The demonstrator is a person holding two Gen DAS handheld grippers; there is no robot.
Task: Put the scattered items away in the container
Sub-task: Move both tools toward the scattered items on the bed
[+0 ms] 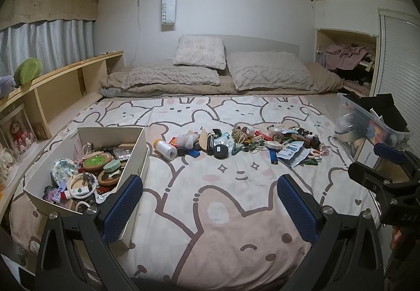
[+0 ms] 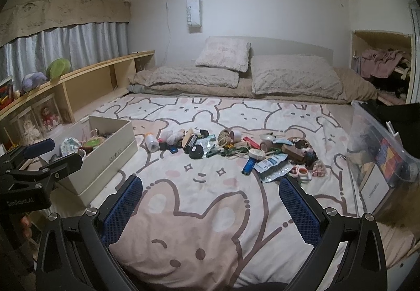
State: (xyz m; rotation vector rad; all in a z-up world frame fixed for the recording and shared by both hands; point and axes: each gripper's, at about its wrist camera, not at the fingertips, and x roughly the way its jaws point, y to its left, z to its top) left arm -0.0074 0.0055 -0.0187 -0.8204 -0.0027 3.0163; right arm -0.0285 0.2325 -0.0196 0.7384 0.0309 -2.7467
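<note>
The left gripper has its blue-padded fingers spread wide with nothing between them, only the bunny-print bedspread showing in the gap. Just beside the left finger, touching it in the picture, stands the cream box, already part full of small things (round coasters, a tube, a ring of tape). Well ahead of the fingertips, across the bed, lies the scattered pile: a white bottle at its left end, a black round tin near the middle, rolls of tape, green clips and a blue lighter towards the right.

The right gripper is likewise fully open and empty above the bedspread. Ahead of its right finger lie blue-and-white packets, the nearest part of the pile; the clear plastic bin stands well to the right of that finger.
</note>
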